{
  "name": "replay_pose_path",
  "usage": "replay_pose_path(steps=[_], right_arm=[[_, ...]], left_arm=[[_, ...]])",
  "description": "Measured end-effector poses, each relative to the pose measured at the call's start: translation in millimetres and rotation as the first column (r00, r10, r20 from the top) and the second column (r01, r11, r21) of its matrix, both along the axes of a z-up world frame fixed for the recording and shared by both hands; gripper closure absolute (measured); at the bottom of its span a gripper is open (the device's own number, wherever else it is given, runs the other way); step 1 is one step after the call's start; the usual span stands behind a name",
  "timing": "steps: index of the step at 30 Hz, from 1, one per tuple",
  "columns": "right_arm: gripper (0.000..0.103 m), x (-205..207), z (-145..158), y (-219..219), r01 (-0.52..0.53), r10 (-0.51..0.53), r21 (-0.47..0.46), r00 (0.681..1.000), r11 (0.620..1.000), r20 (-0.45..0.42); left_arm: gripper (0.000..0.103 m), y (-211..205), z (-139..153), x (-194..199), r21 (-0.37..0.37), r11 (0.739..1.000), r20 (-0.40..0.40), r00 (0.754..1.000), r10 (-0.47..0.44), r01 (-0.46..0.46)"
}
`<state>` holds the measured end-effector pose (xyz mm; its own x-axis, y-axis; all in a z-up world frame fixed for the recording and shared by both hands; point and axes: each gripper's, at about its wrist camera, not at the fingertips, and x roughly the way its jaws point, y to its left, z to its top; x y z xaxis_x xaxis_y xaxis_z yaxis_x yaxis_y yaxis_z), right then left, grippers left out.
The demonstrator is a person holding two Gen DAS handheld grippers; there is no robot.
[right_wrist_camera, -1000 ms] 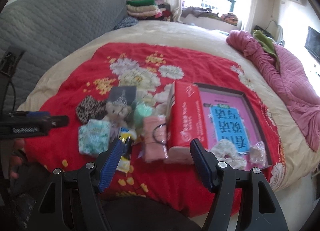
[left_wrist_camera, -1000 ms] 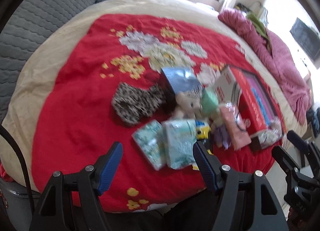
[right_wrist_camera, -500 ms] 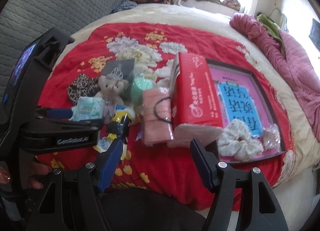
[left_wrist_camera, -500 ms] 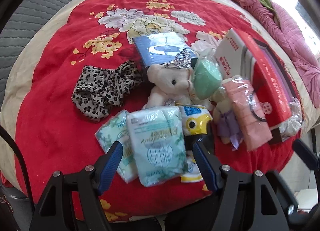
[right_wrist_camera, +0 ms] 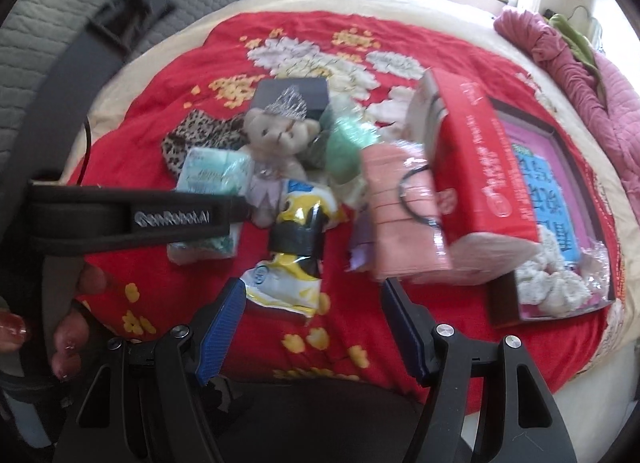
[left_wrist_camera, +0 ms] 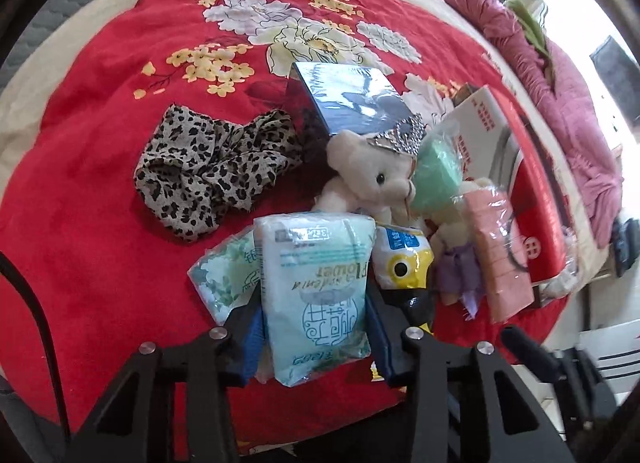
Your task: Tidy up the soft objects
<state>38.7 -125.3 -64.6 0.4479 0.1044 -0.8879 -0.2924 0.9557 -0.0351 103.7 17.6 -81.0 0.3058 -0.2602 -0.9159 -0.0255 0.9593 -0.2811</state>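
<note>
Nearest in the left wrist view, the left claw (left_wrist_camera: 316, 327) has just been closing around a pale green tissue pack (left_wrist_camera: 316, 295), its blue pads at both long edges and seemingly pressing, though the contact is partly hidden. The pack lies on the red floral blanket (left_wrist_camera: 92, 247), long axis running from 6 to 12 o'clock, its print upside down; "ower" is legible. A second tissue pack (left_wrist_camera: 224, 275) sits at its 9 o'clock, touching. In the right wrist view, the right claw (right_wrist_camera: 312, 315) stands wide open, gripping nothing, above a yellow and white packet (right_wrist_camera: 288, 287). The left claw's finger there reads "GenRobot.AI". Farther off lie a crowned teddy bear (left_wrist_camera: 368, 179), a leopard-print scrunchie (left_wrist_camera: 208, 175) and a red box (right_wrist_camera: 484, 167).
</note>
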Motion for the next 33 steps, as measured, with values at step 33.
replay_pose_path(steps=[33], right_arm=[[0.064,44,-19,10,0.096,-0.096,0.102,0.995,0.990,-0.006]], left_arm=[[0.060,44,31,-18,-0.109,0.994,0.092,0.995,0.038,-0.028]])
